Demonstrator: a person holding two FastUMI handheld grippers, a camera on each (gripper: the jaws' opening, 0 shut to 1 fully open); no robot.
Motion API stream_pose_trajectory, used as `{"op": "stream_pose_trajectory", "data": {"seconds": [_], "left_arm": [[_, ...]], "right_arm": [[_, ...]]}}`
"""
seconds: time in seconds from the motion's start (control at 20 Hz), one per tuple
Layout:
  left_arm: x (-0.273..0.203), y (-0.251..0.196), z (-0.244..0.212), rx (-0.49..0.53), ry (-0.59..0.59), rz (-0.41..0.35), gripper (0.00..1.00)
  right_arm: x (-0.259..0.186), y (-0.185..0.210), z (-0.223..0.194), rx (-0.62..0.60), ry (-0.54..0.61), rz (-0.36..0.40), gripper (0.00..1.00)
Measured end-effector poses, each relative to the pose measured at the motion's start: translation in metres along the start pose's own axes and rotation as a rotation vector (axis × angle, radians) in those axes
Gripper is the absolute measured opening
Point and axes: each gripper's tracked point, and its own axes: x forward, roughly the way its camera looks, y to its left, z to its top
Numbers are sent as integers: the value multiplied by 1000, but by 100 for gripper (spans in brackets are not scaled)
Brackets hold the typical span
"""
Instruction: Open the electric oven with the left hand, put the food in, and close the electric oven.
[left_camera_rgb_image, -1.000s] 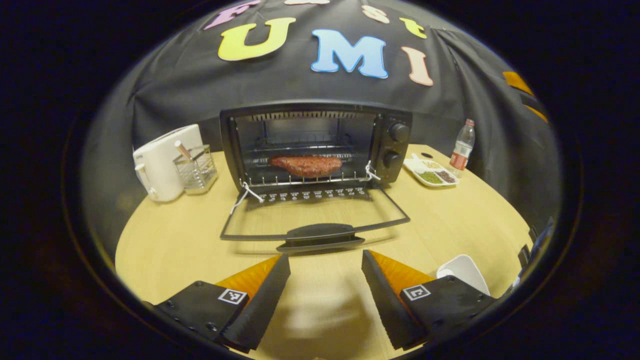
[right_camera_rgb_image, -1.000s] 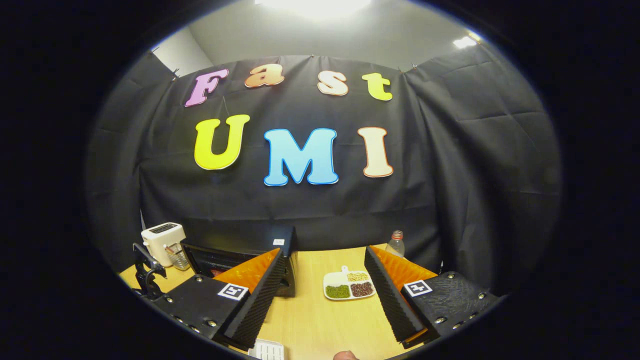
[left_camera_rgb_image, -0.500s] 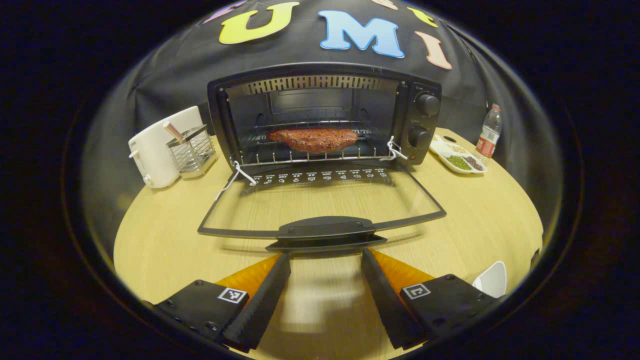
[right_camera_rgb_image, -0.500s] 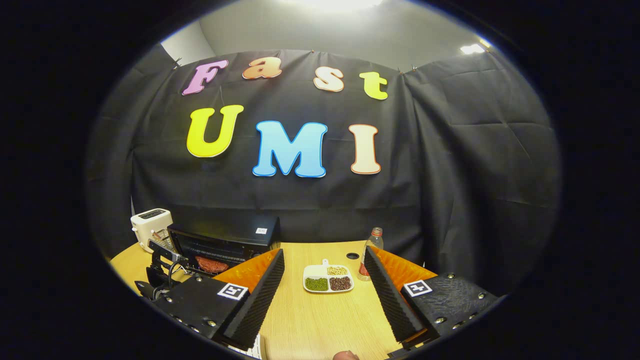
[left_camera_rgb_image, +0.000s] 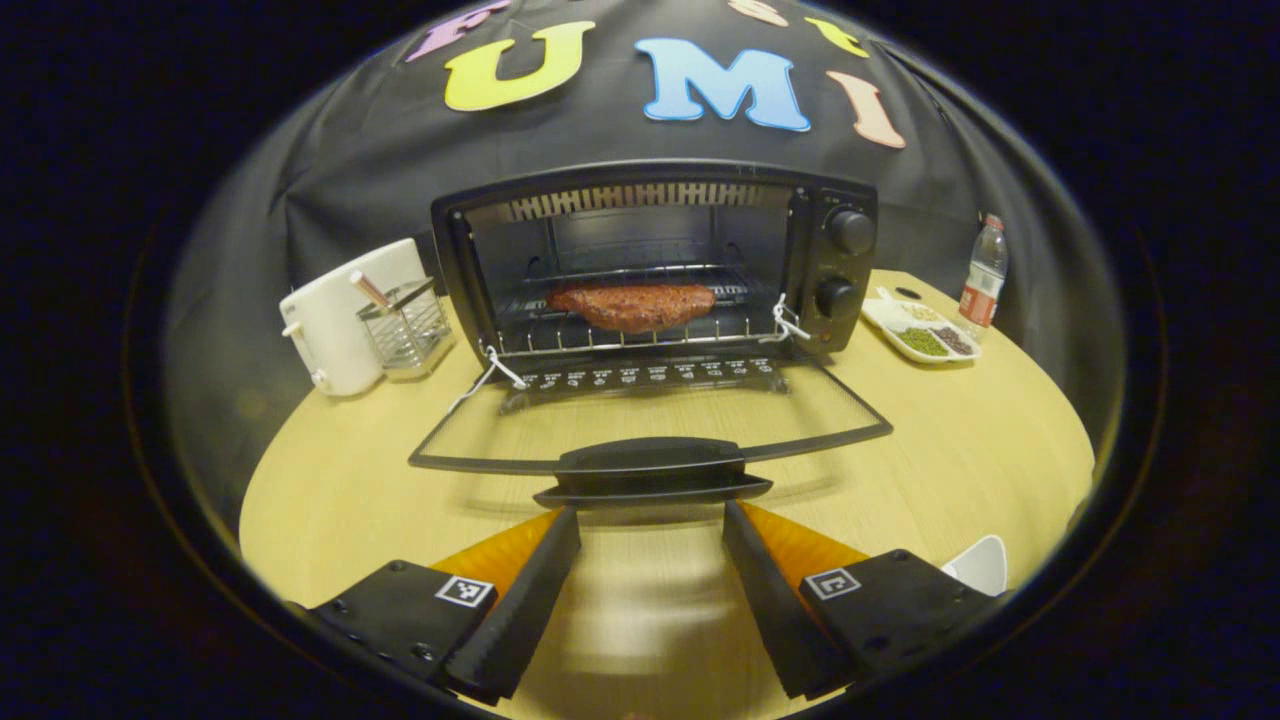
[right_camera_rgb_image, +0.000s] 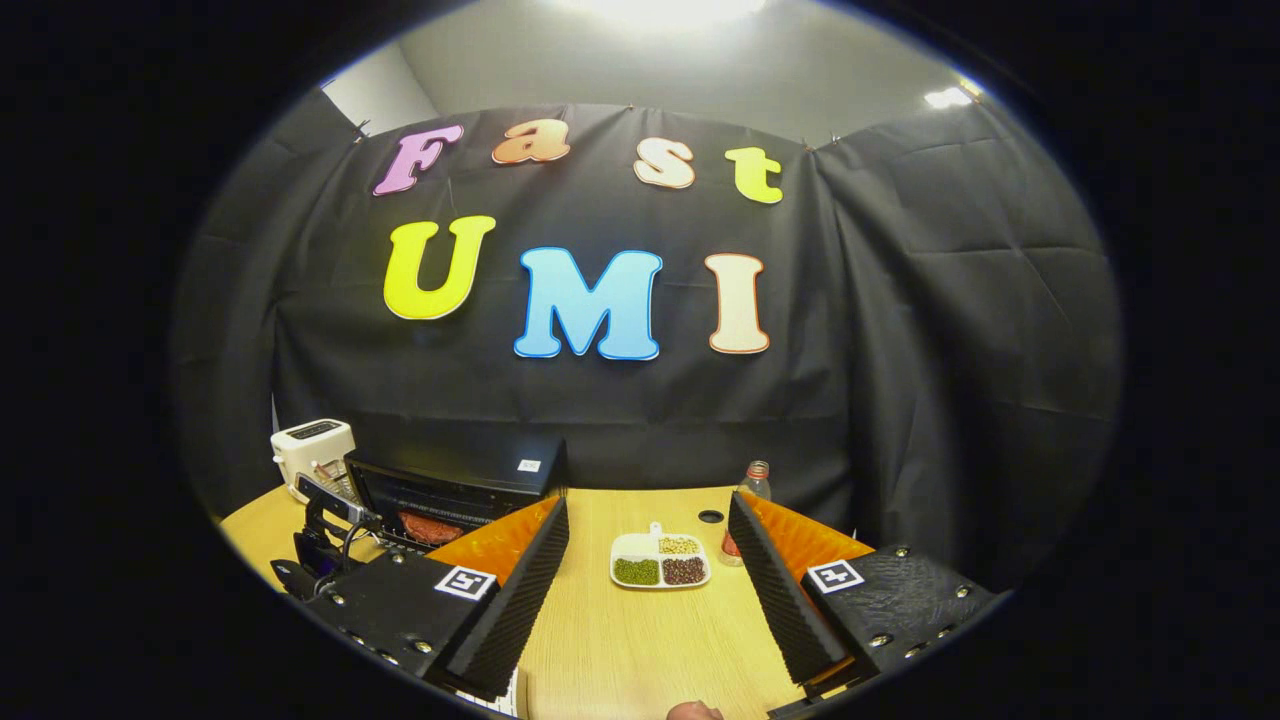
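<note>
Left gripper: jaws spread wide, nothing between them but bare table. Fingertips sit just short of the oven door handle, no clear contact. The handle runs across the gap just ahead of the tips.

Oven door is folded down flat, glass panel lying ahead of the jaws. Electric oven stands open beyond it, straight ahead. Food, a brown-red slab, lies on the wire rack inside, centred ahead of the gap. White string at both front corners of the rack.

Ahead-left of the left finger: white toaster with a clear wire-lined holder beside it. Ahead-right of the right finger: divided white dish with beans, bottle just past it. A white object at the edge, beside the right finger.

Right gripper: jaws also wide apart, holding nothing, raised above the table. The divided dish shows between the fingers, further ahead. Bottle partly behind the right finger. The oven sits off past the left finger, food visible inside, toaster further left. The other gripper shows at the left edge, beside the left finger.
</note>
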Motion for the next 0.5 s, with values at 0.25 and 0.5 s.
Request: {"op": "stream_pose_trajectory", "data": {"seconds": [0.25,0.5], "left_arm": [[-20,3,23,11,-75,-2,100],[-32,6,43,-1,-116,-7,97]], "right_arm": [[2,10,0,-2,-3,34,97],[6,13,-3,11,4,41,97]]}}
